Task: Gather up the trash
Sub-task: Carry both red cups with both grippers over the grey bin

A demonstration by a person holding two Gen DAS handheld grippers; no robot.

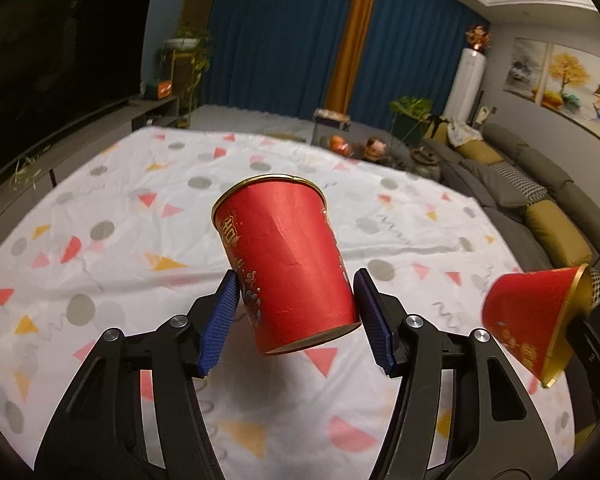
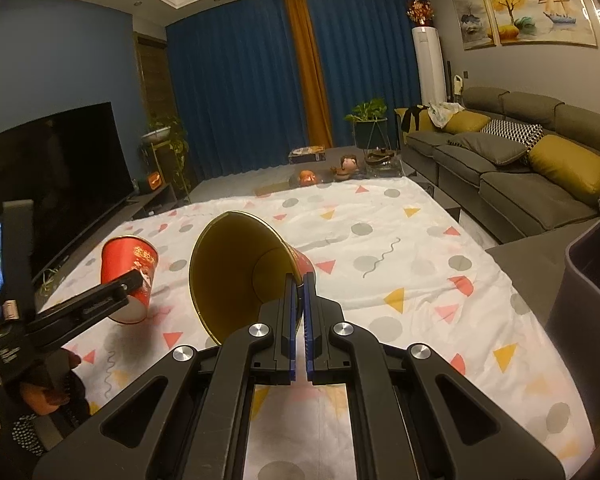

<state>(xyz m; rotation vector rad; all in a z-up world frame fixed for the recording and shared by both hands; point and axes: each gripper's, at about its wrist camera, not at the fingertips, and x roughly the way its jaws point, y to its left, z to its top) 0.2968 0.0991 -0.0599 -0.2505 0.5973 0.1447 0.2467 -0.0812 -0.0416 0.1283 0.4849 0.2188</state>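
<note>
Each tool carries a red paper cup above the bench, whose white cloth (image 2: 380, 280) is printed with triangles and dots, so the step in hand looks like carrying both cups across to the dark bin (image 2: 588, 280) that stands at the right edge of the right wrist view. To do it well, the person would do best to keep the squeeze light and even, since thin paper walls buckle under pressure, and to bring each cup fully over the bin's mouth before letting go. Nearest in the right wrist view, the right tool (image 2: 299, 300) has its blue pads (image 2: 288, 320) drawn almost together, pinching the wall of the tipped cup (image 2: 236, 272) at its rim, one pad inside and one outside; the gold-lined mouth faces the camera. That thin pinch could let the cup swing or slip, so a slow, steady carry suits it. In the left wrist view, the left tool (image 1: 296, 312) stands about half open around the lower body of the upright cup (image 1: 284, 264), its pads (image 1: 220, 320) pressed to either side, with the cup leaning a little and clear of the cloth. Farther off lie a grey sofa (image 2: 520, 168) on the right, a dark television (image 2: 48, 168) on the left and blue curtains (image 2: 240, 80) behind.
</note>
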